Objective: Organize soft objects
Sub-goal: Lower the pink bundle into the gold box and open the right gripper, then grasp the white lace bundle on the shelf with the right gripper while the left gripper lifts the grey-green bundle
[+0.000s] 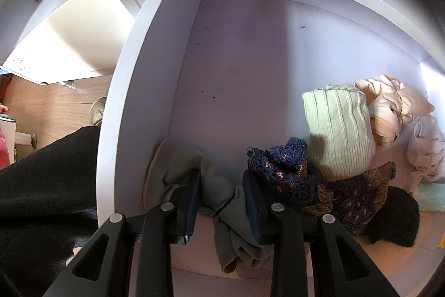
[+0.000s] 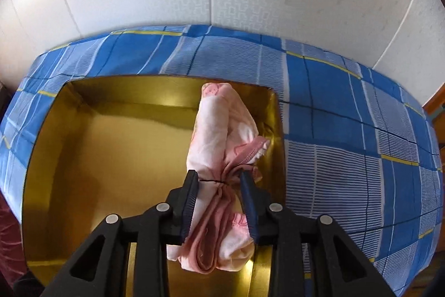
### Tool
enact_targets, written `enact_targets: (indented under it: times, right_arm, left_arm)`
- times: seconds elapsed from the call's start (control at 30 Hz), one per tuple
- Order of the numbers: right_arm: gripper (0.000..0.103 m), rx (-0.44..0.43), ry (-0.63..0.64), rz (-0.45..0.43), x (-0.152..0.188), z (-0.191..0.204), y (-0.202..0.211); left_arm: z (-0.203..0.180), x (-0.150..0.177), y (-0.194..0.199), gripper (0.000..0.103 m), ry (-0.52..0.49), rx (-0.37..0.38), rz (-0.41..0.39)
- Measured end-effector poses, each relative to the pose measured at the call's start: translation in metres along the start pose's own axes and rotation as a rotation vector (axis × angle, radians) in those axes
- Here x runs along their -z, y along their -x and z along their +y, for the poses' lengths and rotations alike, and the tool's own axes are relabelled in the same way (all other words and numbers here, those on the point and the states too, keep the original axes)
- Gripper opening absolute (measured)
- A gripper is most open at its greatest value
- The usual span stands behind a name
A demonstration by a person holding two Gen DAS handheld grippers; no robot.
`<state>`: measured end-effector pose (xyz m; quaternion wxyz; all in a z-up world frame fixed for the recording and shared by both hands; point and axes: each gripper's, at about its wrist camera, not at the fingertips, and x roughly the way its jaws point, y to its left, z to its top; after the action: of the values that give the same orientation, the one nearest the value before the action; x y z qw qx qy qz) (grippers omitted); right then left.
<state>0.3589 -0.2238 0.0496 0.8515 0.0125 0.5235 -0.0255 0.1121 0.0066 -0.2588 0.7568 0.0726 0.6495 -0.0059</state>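
Left gripper (image 1: 221, 192) fingers closed on one grey cloth bundle (image 1: 178, 157) at the near-left of the white drawer (image 1: 133, 74); the bundle's lower end runs under the gripper frame. Right of it in the drawer: one navy-brown lace piece (image 1: 292, 166), one pale green ribbed knit (image 1: 338, 130), one beige item (image 1: 395, 102), one white item (image 1: 425, 146) cut off by the lens edge, one black piece (image 1: 397, 216) partly hidden. Right gripper (image 2: 219, 181) fingers pinch one pink tied bundle (image 2: 219, 124) over the right side of the gold box (image 2: 69, 146), which sits on a blue checked bed (image 2: 333, 91).

A: What are my grippers doing?

B: My left gripper (image 1: 221, 192) points straight down, jaws pinched on gray fabric. My right gripper (image 2: 219, 185) tilts steeply downward, clamping a pink bundle.
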Motion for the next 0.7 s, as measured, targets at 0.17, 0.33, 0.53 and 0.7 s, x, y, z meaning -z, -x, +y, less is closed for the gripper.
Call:
enact_targets:
  times: [0.17,0.33,0.53,0.7]
  right_arm:
    - [0.029,0.047,-0.009,-0.034,-0.003,-0.011,-0.005]
    - [0.031,-0.047,-0.005,-0.066,0.005,-0.019,0.007]
    - [0.031,-0.156,0.105,-0.188,0.049,-0.032,0.066]
    - [0.031,-0.359,0.279,-0.25,0.122,-0.033,0.117]
  left_arm:
    - [0.0,0.0,-0.002,0.031,-0.01,-0.008,0.003]
    - [-0.003,-0.001,-0.002,0.031,-0.01,-0.009,0.006]
    - [-0.001,-0.001,-0.005,0.031,-0.008,-0.003,0.007]
    - [0.003,-0.001,-0.007,0.031,-0.004,0.003,0.009]
